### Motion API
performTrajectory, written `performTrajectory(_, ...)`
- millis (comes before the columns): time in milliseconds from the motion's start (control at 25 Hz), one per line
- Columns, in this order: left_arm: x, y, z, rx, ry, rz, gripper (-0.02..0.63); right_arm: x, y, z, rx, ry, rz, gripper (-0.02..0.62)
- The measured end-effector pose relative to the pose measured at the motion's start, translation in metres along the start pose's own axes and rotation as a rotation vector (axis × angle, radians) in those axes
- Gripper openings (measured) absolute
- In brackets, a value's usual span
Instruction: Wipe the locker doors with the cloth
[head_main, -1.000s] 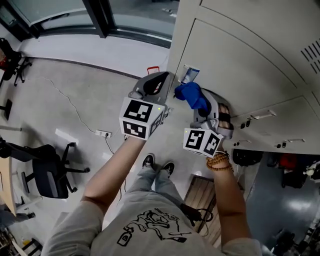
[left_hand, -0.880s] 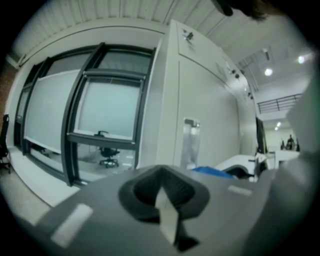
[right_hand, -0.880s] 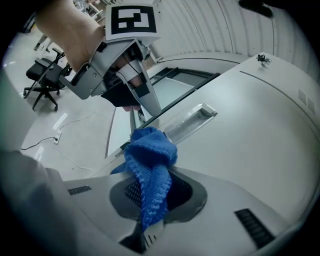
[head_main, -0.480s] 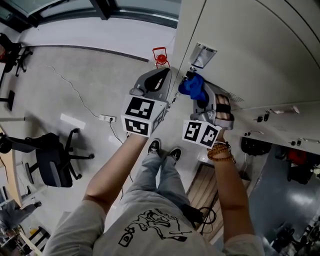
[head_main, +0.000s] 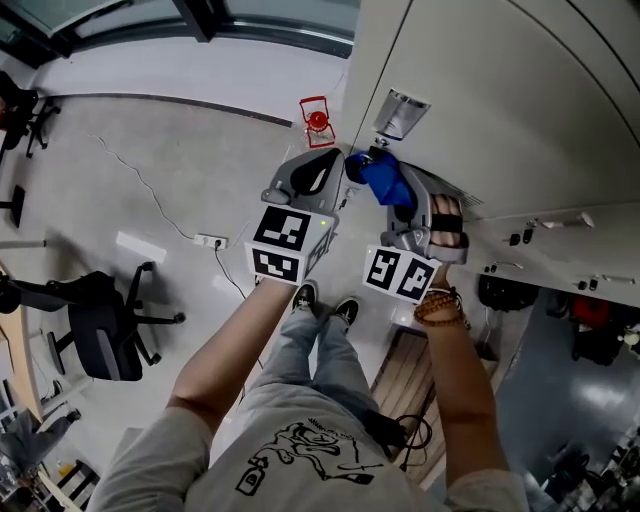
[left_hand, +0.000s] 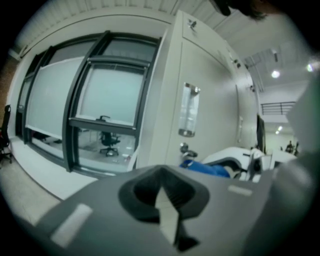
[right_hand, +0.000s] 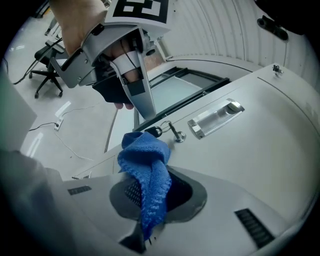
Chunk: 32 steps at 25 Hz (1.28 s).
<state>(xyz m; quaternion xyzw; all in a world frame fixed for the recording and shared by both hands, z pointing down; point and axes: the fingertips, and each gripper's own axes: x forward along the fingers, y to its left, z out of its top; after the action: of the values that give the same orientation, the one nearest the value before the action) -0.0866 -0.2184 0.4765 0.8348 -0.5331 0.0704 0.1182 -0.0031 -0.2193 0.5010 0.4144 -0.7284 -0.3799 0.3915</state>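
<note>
A blue knitted cloth (head_main: 383, 180) (right_hand: 147, 172) is pinched in my right gripper (head_main: 375, 168) (right_hand: 149, 222), which is shut on it. The bunched cloth lies against the pale grey locker door (head_main: 480, 110) (right_hand: 260, 150), right by the lock with its key (right_hand: 172, 131) and below the clear label holder (head_main: 400, 113) (right_hand: 215, 119). My left gripper (head_main: 308, 180) (left_hand: 167, 220) hovers just left of the cloth, off the locker's edge, jaws closed with nothing in them. In the left gripper view the cloth (left_hand: 210, 169) shows beside the door.
More locker doors with handles (head_main: 530, 232) run to the right. A red lantern-like object (head_main: 317, 115) stands on the floor by the locker corner. A power strip with cable (head_main: 210, 240) and an office chair (head_main: 100, 335) are on the grey floor at left. Windows (left_hand: 100, 100) lie beyond.
The view has shifted along the lockers. The right gripper with the cloth has slid a little away from the label holder, staying on the door. The left gripper keeps alongside it.
</note>
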Motion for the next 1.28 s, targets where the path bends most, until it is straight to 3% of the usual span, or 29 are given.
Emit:
performTrajectory(240, -0.006, -0.013, 0.038, 0.010, -0.054, -0.012, -0.002, -0.018, -0.041, 0.004, -0.023, 0.004, -0.061, 0.046)
performTrajectory(880, -0.036, -0.059, 0.178, 0.101, -0.267, -0.054, -0.002, -0.081, -0.222, 0.073, -0.128, -0.091, -0.346, 0.046)
performTrajectory(1280, -0.055, -0.077, 0.236, 0.151, -0.351, -0.076, -0.002, -0.110, -0.294, 0.094, -0.143, -0.099, -0.475, 0.046)
